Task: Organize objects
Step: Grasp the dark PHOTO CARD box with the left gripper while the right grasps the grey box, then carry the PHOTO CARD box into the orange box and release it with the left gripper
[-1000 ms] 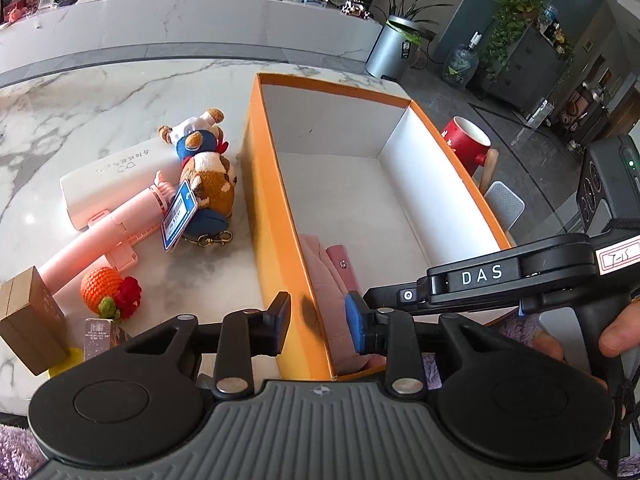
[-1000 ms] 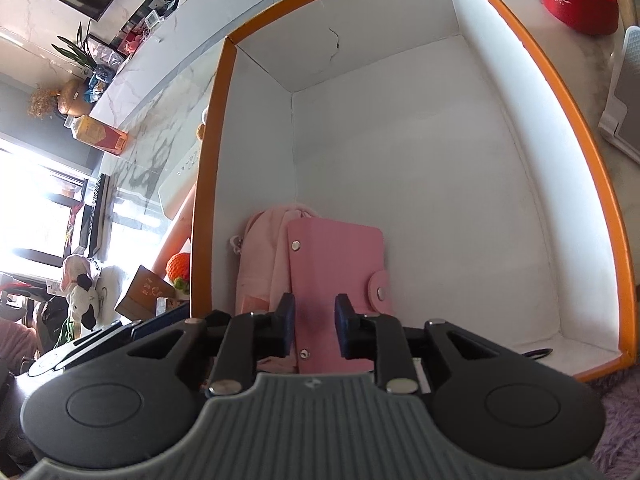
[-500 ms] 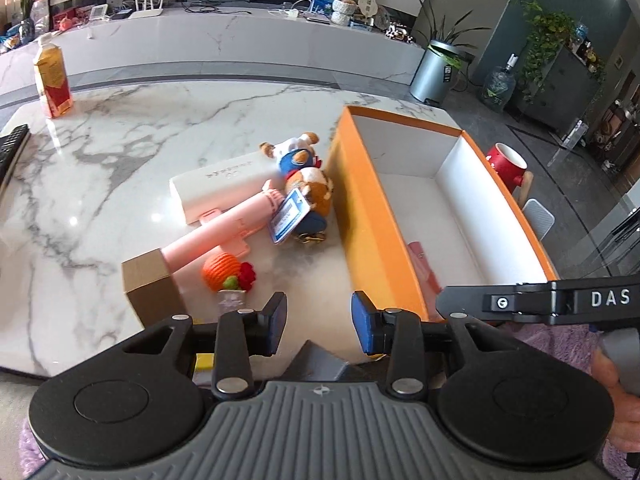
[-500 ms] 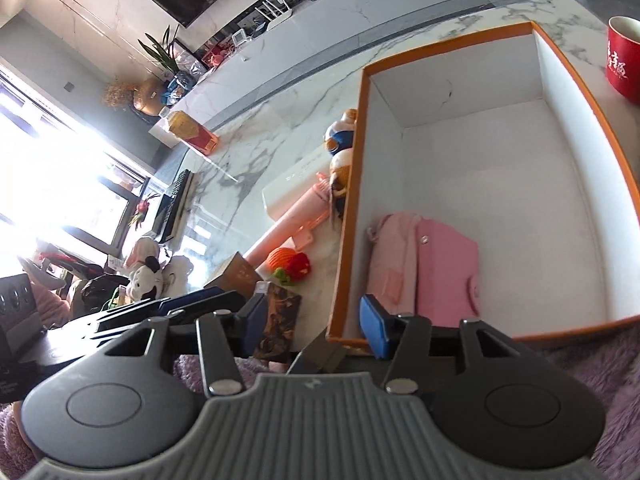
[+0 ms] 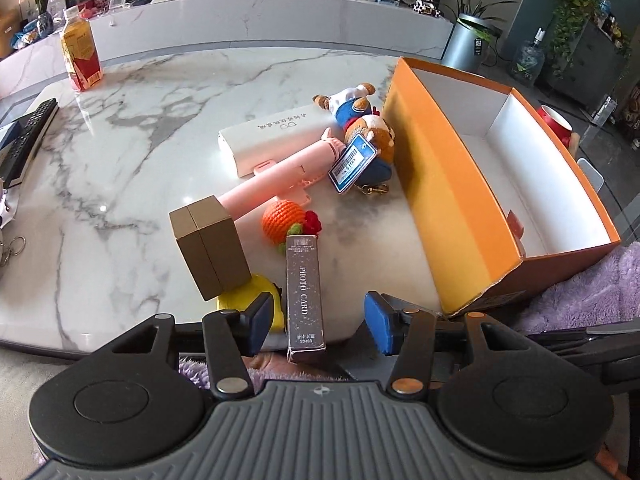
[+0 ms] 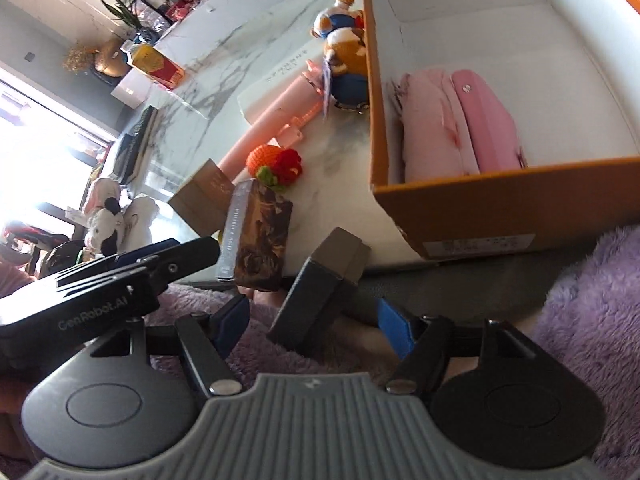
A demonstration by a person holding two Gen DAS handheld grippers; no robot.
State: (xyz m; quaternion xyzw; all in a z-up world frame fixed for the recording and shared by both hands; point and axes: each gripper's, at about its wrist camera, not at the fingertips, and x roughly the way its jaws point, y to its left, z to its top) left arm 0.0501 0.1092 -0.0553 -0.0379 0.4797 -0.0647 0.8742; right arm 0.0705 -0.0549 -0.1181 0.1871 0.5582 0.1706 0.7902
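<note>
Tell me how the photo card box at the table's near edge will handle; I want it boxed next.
The photo card box looks rigid, so it should grip firmly. It overhangs the table edge, so a push may tip it off. Its glossy faces might slip.

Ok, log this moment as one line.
left gripper: opening, empty | right gripper: opening, empty | orange box: two pink items inside | photo card box: table edge

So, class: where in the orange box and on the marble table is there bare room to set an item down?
Free: the orange box floor beyond the pink wallet; the marble table between juice carton and white case. Crowded: around the crocheted orange, photo card box and plush keychains.
</note>
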